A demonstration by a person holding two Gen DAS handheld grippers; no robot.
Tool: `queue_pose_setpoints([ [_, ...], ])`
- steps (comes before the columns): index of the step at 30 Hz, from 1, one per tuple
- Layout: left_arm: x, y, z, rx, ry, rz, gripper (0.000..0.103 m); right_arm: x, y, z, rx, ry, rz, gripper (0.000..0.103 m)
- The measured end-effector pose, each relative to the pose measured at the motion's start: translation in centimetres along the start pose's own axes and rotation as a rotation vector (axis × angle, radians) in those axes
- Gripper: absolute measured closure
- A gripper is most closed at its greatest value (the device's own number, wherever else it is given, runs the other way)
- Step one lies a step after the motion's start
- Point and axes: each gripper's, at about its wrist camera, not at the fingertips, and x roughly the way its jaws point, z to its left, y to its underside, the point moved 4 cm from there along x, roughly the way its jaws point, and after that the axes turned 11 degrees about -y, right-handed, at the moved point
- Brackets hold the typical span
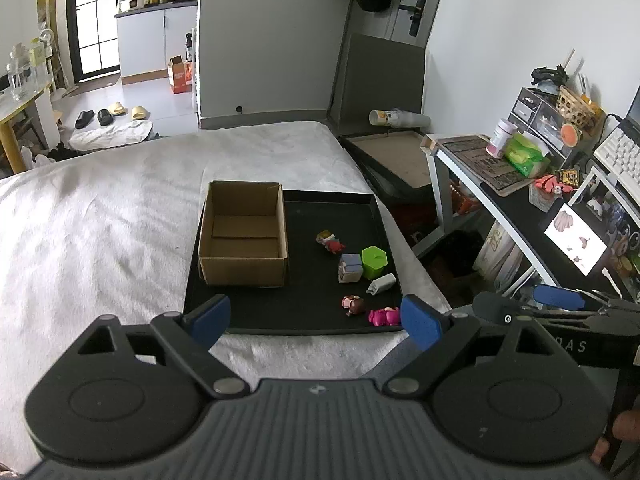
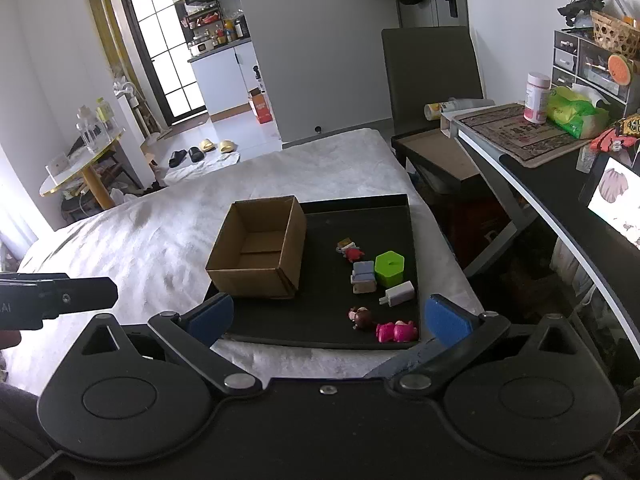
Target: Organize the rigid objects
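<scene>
The cardboard box [image 1: 243, 236] sits empty at the left of the black tray [image 1: 296, 312], which rests on a soft bed [image 1: 100, 208]. Pressing down during a pick could tilt the tray, and the small toys could slip or roll from the pads. The left gripper [image 1: 316, 320] hangs with jaws released and empty; the pink figure [image 1: 385, 315] lies at two o'clock, just inside its right pad. The right gripper [image 2: 329, 318] is likewise wide and empty, with that figure at one o'clock.

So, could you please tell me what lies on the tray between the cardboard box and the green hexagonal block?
Only bare black tray lies between the cardboard box and the green hexagonal block; both wrist views show it.
</scene>
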Motion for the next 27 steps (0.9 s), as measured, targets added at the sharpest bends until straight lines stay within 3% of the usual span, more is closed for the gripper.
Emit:
queue_pose_setpoints([
  [27, -0.55, -0.30, -0.60, 0.059, 0.095, -0.021, 0.012, -0.25, -0.52, 0.62, 0.001, 0.087, -0.055, 0.000],
])
